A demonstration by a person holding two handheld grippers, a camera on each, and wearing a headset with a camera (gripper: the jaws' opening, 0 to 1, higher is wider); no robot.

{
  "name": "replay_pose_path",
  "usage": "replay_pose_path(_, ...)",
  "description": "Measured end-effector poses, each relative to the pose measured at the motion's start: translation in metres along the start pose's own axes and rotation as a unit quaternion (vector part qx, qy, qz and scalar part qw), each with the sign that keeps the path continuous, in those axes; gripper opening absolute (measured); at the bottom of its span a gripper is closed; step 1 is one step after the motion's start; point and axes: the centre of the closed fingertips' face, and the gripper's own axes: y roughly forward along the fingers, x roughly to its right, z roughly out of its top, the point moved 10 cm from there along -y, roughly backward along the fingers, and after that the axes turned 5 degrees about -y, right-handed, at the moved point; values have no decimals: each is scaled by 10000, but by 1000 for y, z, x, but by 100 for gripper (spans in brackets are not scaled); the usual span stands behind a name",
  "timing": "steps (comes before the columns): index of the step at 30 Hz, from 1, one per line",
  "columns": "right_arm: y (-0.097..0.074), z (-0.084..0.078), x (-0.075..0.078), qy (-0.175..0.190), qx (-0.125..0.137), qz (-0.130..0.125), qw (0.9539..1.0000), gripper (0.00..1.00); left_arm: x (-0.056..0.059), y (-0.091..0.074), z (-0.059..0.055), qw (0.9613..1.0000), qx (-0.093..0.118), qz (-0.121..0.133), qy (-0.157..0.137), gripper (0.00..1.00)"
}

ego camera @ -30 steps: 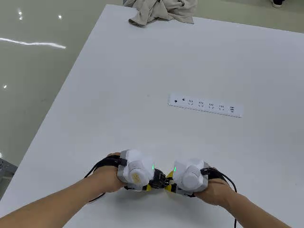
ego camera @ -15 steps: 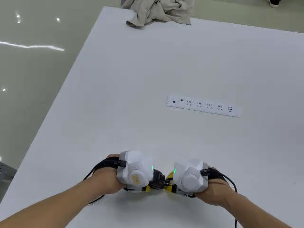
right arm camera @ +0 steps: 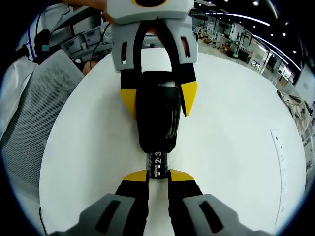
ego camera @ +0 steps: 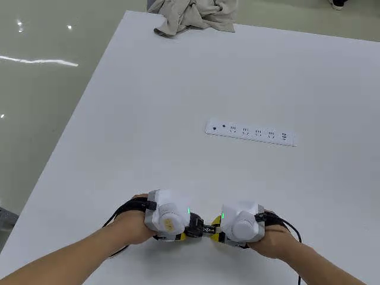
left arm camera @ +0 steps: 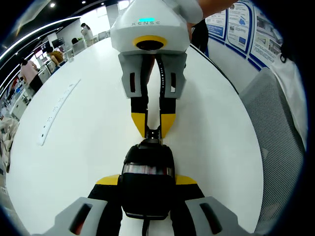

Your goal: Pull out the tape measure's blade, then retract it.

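A black tape measure lies low over the white table, near its front edge. My left gripper is shut on the case, with a yellow-tipped finger on each side. The two grippers face each other tip to tip in the head view, the left gripper beside the right gripper. My right gripper is shut on the blade, pinching it just past the case. A short length of blade shows, with the numbers 2 and 3 on it.
A white power strip lies mid-table, well beyond the grippers. A crumpled grey cloth sits at the table's far edge. The table's left edge drops to a glossy floor. A grey mesh chair stands close to the near edge.
The right gripper has drawn slightly to the right, away from the left one, and the gap between them has widened a little. The head camera has shifted slightly.
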Motion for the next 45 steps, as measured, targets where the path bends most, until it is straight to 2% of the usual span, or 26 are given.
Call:
replay_pose_path(24, -20, -28, -5, -13, -128, -50, 9999, 14, 0, 2, 1, 9999, -104, -13, 26, 35)
replay_pose_path(45, -37, -53, -8, -29, -143, -206, 9997, 13, -1, 2, 2, 9999, -151, -27, -32, 35)
